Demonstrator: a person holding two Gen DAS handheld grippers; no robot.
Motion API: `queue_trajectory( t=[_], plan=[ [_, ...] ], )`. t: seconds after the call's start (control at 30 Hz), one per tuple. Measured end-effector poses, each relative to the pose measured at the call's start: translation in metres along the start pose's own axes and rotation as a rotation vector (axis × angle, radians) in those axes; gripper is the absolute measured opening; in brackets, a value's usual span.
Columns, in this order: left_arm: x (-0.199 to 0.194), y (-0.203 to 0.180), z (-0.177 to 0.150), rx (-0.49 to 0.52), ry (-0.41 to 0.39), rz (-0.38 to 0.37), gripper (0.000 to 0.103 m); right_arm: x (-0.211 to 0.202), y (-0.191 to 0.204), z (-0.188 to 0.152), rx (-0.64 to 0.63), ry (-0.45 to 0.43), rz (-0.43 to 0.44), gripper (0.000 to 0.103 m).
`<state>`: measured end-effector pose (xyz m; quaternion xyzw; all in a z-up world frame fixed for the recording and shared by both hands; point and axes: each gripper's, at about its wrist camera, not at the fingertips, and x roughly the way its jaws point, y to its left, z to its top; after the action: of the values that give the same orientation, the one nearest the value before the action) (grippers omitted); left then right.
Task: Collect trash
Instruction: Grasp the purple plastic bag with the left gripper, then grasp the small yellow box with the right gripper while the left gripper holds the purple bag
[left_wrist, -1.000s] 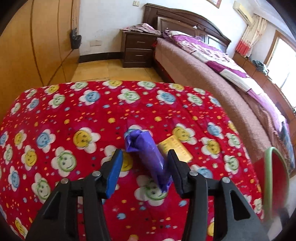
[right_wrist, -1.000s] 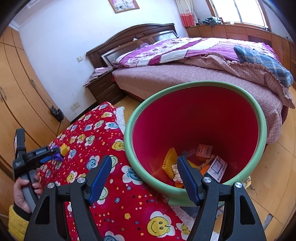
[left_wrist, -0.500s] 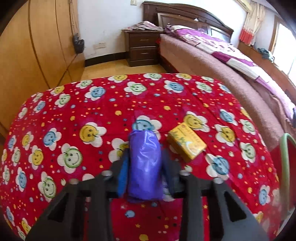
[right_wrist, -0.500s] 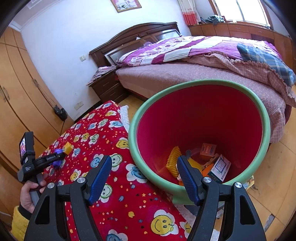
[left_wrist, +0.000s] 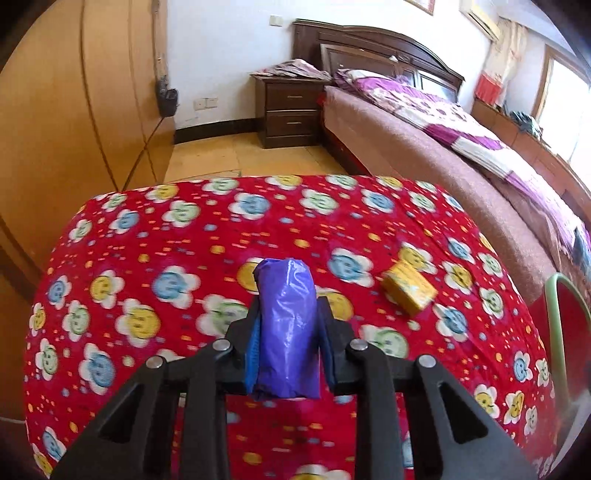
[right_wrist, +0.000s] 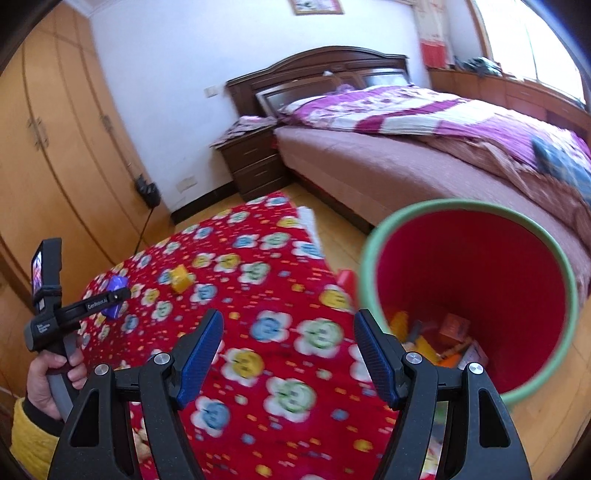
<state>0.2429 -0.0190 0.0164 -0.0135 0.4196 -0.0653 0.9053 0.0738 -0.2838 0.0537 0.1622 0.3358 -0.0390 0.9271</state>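
Bedroom setting: a table draped in a red smiley-flower cloth (left_wrist: 184, 236) stands on a wooden floor, with a wardrobe at left and a bed at far right.

Left gripper (left_wrist: 288, 325): jaws are closing on a purple plastic wrapper (left_wrist: 287, 332); both blue pads press its sides, and the wrapper stands upright between them, raised above the cloth. In the right wrist view the same gripper (right_wrist: 116, 295) appears at far left, carried by a hand (right_wrist: 51, 384) in a yellow sleeve.

Right gripper (right_wrist: 288, 354): jaws stand wide apart with nothing between them, positioned over the near part of the cloth.

A yellow box (left_wrist: 408, 291) lies on the cloth to the right of the wrapper, apart from it.

A red bin (right_wrist: 517, 280) with a green rim stands at the right edge of the table and contains several pieces of trash (right_wrist: 439, 339) at its bottom.
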Motion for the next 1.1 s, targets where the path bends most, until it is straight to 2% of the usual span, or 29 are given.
queue_trajectory(
  t=[0.17,0.4,0.67,0.87,0.9,0.93,1.07,1.1],
  plan=[
    [0.005,0.032,0.009,-0.061,-0.003,0.022,0.027,0.03,0.039,0.008,-0.062,0.029,0.035,0.074],
    [0.017,0.051,0.006,-0.092,-0.022,0.048,0.027,0.083,0.093,0.014,-0.173,0.094,0.053,0.074],
    [0.026,0.06,-0.001,-0.128,-0.009,0.035,0.027,0.141,0.119,0.019,-0.21,0.16,0.065,0.074],
    [0.023,0.063,-0.006,-0.139,-0.012,0.019,0.027,0.167,0.131,0.022,-0.229,0.174,0.052,0.074],
    [0.024,0.063,-0.006,-0.139,-0.009,0.017,0.027,0.168,0.131,0.021,-0.232,0.178,0.051,0.072],
    [0.025,0.063,-0.007,-0.14,-0.006,0.017,0.027,0.171,0.132,0.02,-0.235,0.185,0.05,0.065],
    [0.025,0.059,-0.007,-0.135,-0.005,0.014,0.027,0.177,0.136,0.017,-0.266,0.199,0.018,0.054],
    [0.025,0.058,-0.007,-0.134,-0.006,0.012,0.027,0.177,0.137,0.017,-0.272,0.199,0.011,0.047]
  ],
)
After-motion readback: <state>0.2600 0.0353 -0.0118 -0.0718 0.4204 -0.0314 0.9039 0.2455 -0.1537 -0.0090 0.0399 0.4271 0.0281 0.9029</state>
